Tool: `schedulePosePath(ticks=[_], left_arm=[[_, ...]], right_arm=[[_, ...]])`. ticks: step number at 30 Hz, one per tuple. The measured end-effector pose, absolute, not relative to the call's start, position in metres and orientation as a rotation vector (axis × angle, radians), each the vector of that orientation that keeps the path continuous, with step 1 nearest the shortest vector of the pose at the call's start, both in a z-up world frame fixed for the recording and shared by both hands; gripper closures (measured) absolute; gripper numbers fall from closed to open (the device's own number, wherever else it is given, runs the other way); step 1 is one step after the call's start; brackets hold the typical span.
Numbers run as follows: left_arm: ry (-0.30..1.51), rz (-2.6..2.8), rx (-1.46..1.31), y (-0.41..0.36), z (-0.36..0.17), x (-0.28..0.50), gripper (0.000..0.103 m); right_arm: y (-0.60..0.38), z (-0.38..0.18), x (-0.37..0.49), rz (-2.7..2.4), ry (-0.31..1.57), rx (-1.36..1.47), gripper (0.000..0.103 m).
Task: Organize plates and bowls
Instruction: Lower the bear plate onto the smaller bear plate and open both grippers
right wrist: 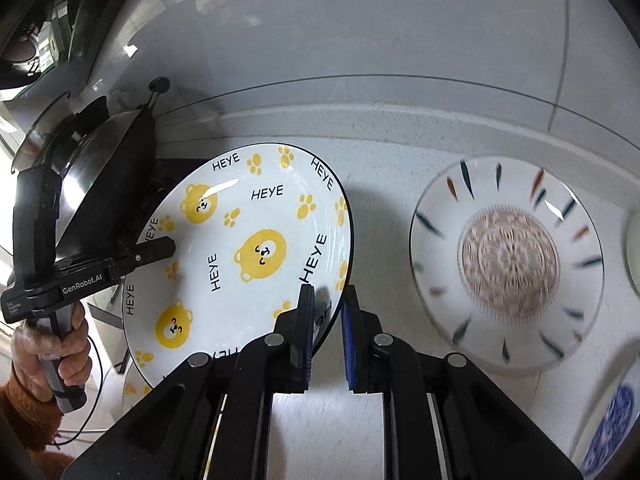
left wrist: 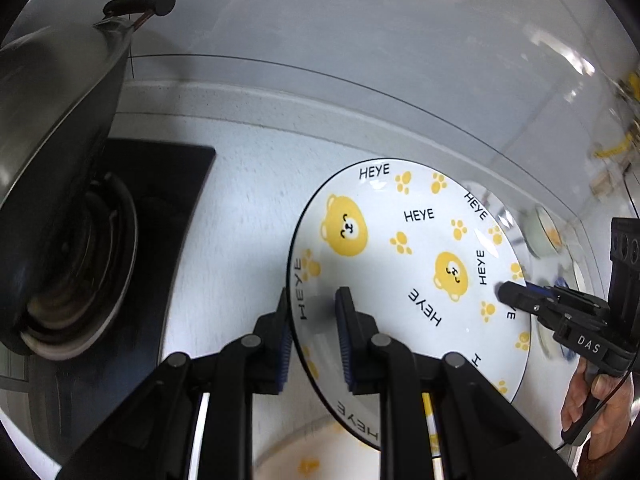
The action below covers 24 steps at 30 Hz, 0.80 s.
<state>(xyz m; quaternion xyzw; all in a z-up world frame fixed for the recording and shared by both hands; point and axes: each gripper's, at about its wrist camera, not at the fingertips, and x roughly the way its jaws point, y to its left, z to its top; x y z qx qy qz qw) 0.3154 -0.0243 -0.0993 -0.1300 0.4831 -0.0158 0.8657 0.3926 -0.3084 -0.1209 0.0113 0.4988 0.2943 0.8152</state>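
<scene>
Left wrist view: left gripper [left wrist: 316,336] is clamped on the near-left rim of the bear plate [left wrist: 412,240], one pad under the rim, one on top. Right gripper [left wrist: 505,291] pinches the opposite rim, its tip on the plate face; a hand [left wrist: 592,404] holds its handle. The plate sits tilted and looks lifted off the counter [left wrist: 240,216], carried by both grippers. Another yellow-print dish [left wrist: 316,462] shows below it, blurred; I can't tell whether plate or bowl. A small bowl [left wrist: 546,236] sits far right, blurred. A dark wok [left wrist: 60,140] on the stove [left wrist: 168,184] is at left, near the plate's left rim. The wall [left wrist: 360,40] is behind, with bare counter between it and the plate.

Right wrist view: right gripper [right wrist: 326,332] is narrow, closed on the bear plate's [right wrist: 248,248] right rim, which runs between the pads. Left gripper [right wrist: 160,246] grips the far-left rim, with a hand [right wrist: 52,356] on its handle. The wok [right wrist: 108,168] lies just behind and left of the plate, so that side is tight. A fish plate [right wrist: 508,260] lies flat on the counter [right wrist: 380,208] to the right, apart from the bear plate with a strip of bare counter between. A blue-print dish [right wrist: 612,424] is at bottom right, and a pale rim [right wrist: 634,256] at the right edge, partly cut off.

Progress, as a judgement: early to mid. One plate is in hand, and several dishes lie loose and unstacked. There is open room to the right and front; keep the rim clear of the wok and wall.
</scene>
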Motion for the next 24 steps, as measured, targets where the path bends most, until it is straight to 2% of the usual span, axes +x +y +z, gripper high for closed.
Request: schedulePosePath(ticks=[12,24], left_arm=[[1.048,-0.119,-0.178,-0.032,-0.099,0.218,0.084],[1.168,-0.187,-0.193,-0.018,-0.150,0.170,0.084]], right_arm=[[-0.301,-0.128,0.283,0.588,1.120,0.071,0.091],[-0.290,-0.166,0.236,0.558,1.215,0.088,0.091]])
